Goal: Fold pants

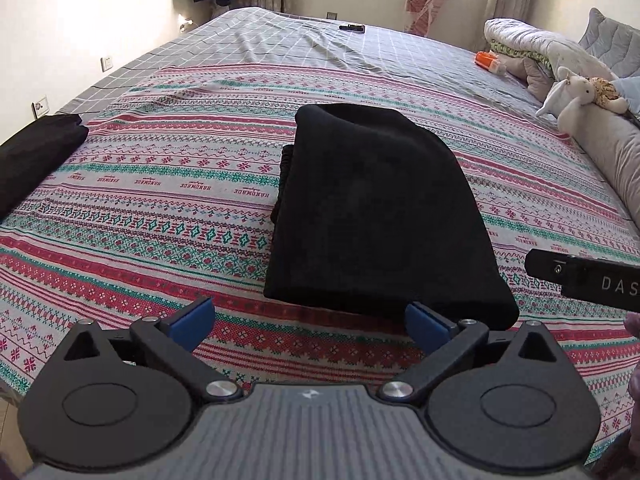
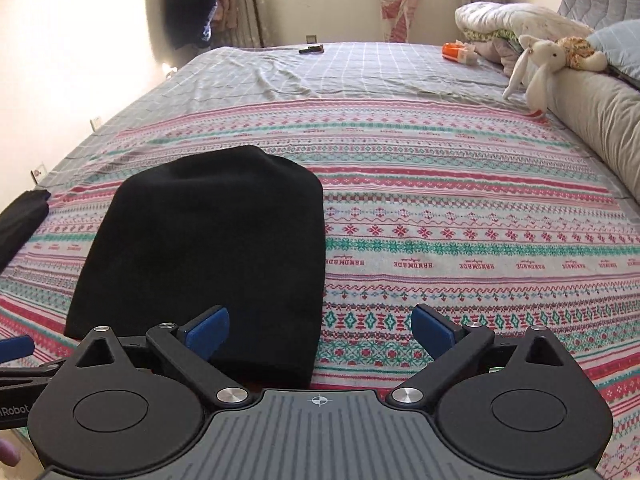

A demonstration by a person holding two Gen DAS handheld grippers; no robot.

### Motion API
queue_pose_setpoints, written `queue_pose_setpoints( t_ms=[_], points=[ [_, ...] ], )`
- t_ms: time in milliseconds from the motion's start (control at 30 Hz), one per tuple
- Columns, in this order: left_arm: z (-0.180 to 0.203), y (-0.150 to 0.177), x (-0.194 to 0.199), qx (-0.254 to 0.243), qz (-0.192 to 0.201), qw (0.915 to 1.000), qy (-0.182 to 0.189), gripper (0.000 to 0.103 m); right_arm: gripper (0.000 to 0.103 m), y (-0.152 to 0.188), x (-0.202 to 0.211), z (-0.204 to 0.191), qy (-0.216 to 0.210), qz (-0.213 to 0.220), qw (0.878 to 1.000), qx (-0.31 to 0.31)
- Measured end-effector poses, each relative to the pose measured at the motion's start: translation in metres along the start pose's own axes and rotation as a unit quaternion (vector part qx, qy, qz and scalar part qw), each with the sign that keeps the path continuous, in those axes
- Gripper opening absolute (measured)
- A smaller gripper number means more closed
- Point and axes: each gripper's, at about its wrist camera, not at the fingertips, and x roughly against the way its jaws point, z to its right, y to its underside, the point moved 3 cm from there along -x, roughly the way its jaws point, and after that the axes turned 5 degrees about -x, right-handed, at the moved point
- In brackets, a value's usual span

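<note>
Folded black pants (image 1: 376, 216) on bed (image 1: 160, 208); left tongs (image 1: 310, 326), right tongs (image 2: 320, 330) spread, seemingly empty.

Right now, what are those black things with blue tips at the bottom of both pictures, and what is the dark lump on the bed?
Those are two grabbing tools that a person holds, one in each hand. Each has a small camera looking forward, so one picture comes from the left gripper and the other from the right gripper. The blue tips are pads on their jaws, which stand wide apart in both pictures and hold nothing. The dark lump is a pair of black pants folded into a thick bundle, lying on the striped pink, green and white patterned bedspread. Another black folded cloth lies at the bed's left edge. Farther away, a white stuffed bunny toy rests by the pillows.
</note>
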Motion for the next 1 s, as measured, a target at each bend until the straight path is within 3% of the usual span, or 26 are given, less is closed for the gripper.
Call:
queue_pose_setpoints(
  t_ms=[433,1000],
  points=[
    [-0.012,0.0,-0.006,0.028,-0.011,0.9995,-0.004,0.103,0.099,0.011,-0.015,-0.007,-0.003,-0.026,1.0,0.009],
    [-0.004,-0.001,-0.002,0.016,0.003,0.9997,-0.021,0.103,0.099,0.01,-0.006,-0.006,-0.021,-0.023,0.999,0.003]
  ],
)
